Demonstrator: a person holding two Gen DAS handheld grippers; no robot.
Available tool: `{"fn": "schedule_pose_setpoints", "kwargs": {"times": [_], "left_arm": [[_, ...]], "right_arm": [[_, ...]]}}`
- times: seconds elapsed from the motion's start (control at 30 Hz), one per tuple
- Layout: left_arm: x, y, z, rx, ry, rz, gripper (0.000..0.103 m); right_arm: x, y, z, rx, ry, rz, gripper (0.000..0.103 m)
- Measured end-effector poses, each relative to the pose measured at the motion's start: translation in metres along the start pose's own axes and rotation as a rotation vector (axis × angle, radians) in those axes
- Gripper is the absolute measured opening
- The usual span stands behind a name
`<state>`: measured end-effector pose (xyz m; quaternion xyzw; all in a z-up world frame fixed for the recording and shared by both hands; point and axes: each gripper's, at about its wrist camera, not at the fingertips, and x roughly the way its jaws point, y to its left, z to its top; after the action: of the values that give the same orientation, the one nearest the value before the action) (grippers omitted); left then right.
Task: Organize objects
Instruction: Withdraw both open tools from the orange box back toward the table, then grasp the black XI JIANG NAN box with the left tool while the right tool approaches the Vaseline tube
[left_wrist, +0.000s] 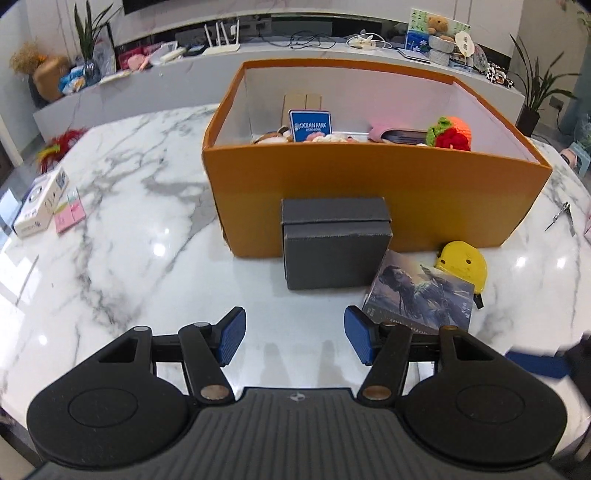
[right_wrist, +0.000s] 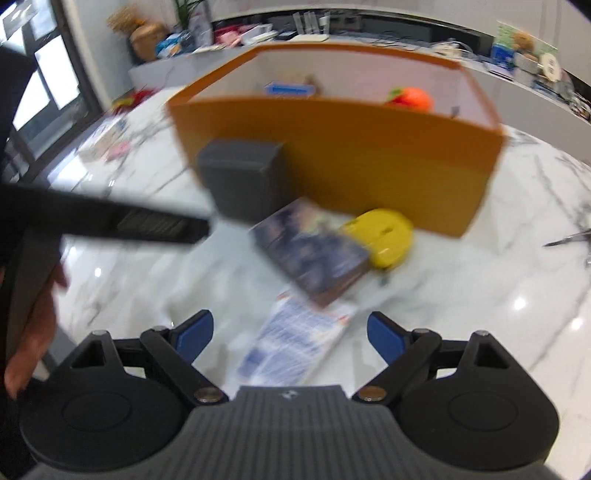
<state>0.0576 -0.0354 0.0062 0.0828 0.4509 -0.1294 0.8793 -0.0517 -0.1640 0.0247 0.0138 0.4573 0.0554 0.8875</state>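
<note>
- Two grippers, both empty: we see the left gripper (left_wrist: 294, 336) with jaws apart over bare marble table (left_wrist: 129, 221), touching nothing.
- Right gripper (right_wrist: 290, 338) has jaws spread wider, over a printed leaflet (right_wrist: 295, 339); contact probably none, the blur hides it.
- Grey box (left_wrist: 334, 243) against the orange box (left_wrist: 369, 184); book (left_wrist: 419, 295) overlapping yellow tape measure (left_wrist: 461, 264).
- Only the left view shows the blue tin (left_wrist: 310, 125) clearly; only the right shows the leaflet and a hand (right_wrist: 33, 325).

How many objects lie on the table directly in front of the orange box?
4: grey box against the orange box, book, yellow tape measure behind it, and a leaflet under the book. Others may be hidden.
</note>
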Motion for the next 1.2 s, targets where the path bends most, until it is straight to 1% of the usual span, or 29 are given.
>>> {"fn": "schedule_pose_setpoints", "kwargs": {"times": [0.03, 0.1, 0.2, 0.23, 0.3, 0.37, 0.43, 0.5, 0.53, 0.57, 0.6, 0.63, 0.67, 0.73, 0.8, 0.87, 1.0, 1.03, 1.07, 1.13, 1.17, 1.2], "left_arm": [[0.001, -0.001, 0.0, 0.006, -0.002, 0.007, 0.069], [0.004, -0.002, 0.001, 0.009, 0.005, 0.002, 0.069], [0.007, 0.003, 0.002, -0.019, 0.017, -0.023, 0.069], [0.008, 0.006, 0.002, -0.033, 0.019, -0.036, 0.069], [0.011, 0.011, 0.002, -0.063, 0.023, -0.062, 0.069], [0.011, 0.015, 0.002, -0.08, -0.001, -0.07, 0.069], [0.011, 0.016, 0.003, -0.078, -0.038, -0.042, 0.069], [0.01, 0.015, 0.005, -0.058, -0.088, -0.023, 0.069], [0.01, 0.014, 0.007, -0.047, -0.112, -0.018, 0.069], [0.011, 0.014, 0.008, -0.043, -0.13, -0.017, 0.069], [0.011, 0.015, 0.01, -0.046, -0.144, -0.023, 0.069], [0.012, 0.015, 0.012, -0.054, -0.143, -0.039, 0.07], [0.011, 0.017, 0.014, -0.072, -0.136, -0.065, 0.069], [0.005, 0.022, 0.017, -0.126, -0.152, -0.096, 0.07], [0.0, 0.024, 0.019, -0.165, -0.159, -0.108, 0.072], [-0.001, 0.024, 0.024, -0.183, -0.176, -0.134, 0.072], [0.009, 0.024, 0.03, -0.225, -0.19, -0.144, 0.072], [0.014, 0.023, 0.031, -0.227, -0.174, -0.135, 0.074], [0.016, 0.022, 0.03, -0.234, -0.179, -0.133, 0.079], [0.017, 0.021, 0.028, -0.238, -0.183, -0.118, 0.082], [0.015, 0.021, 0.027, -0.232, -0.18, -0.111, 0.087], [0.014, 0.021, 0.026, -0.23, -0.171, -0.102, 0.091]], "right_arm": [[0.005, 0.006, -0.003, -0.024, 0.018, -0.013, 0.089], [0.012, 0.013, -0.008, -0.06, 0.046, -0.04, 0.078], [0.02, 0.008, -0.014, -0.069, 0.06, -0.073, 0.078], [0.02, 0.004, -0.015, -0.059, 0.054, -0.066, 0.078], [0.019, -0.004, -0.014, -0.041, 0.056, -0.079, 0.078], [0.018, -0.012, -0.013, -0.018, 0.061, -0.089, 0.078], [0.015, -0.02, -0.013, 0.009, 0.072, -0.103, 0.075], [0.013, -0.025, -0.015, 0.023, 0.077, -0.111, 0.075], [0.014, -0.027, -0.014, 0.019, 0.077, -0.111, 0.075], [0.016, -0.027, -0.014, 0.019, 0.078, -0.113, 0.078], [0.017, -0.027, -0.014, 0.015, 0.08, -0.116, 0.081], [0.018, -0.027, -0.014, 0.011, 0.08, -0.117, 0.082], [0.019, -0.027, -0.014, 0.01, 0.08, -0.114, 0.085], [0.021, -0.026, -0.014, -0.002, 0.082, -0.105, 0.087], [0.02, -0.026, -0.015, -0.01, 0.082, -0.099, 0.089], [0.021, -0.027, -0.016, -0.016, 0.079, -0.094, 0.091], [0.02, -0.028, -0.018, -0.03, 0.077, -0.085, 0.093], [0.019, -0.028, -0.018, -0.034, 0.076, -0.083, 0.094], [0.019, -0.028, -0.018, -0.036, 0.077, -0.08, 0.094], [0.02, -0.029, -0.017, -0.038, 0.079, -0.075, 0.095], [0.02, -0.028, -0.018, -0.038, 0.08, -0.076, 0.095], [0.02, -0.028, -0.017, -0.039, 0.082, -0.075, 0.095]]}}
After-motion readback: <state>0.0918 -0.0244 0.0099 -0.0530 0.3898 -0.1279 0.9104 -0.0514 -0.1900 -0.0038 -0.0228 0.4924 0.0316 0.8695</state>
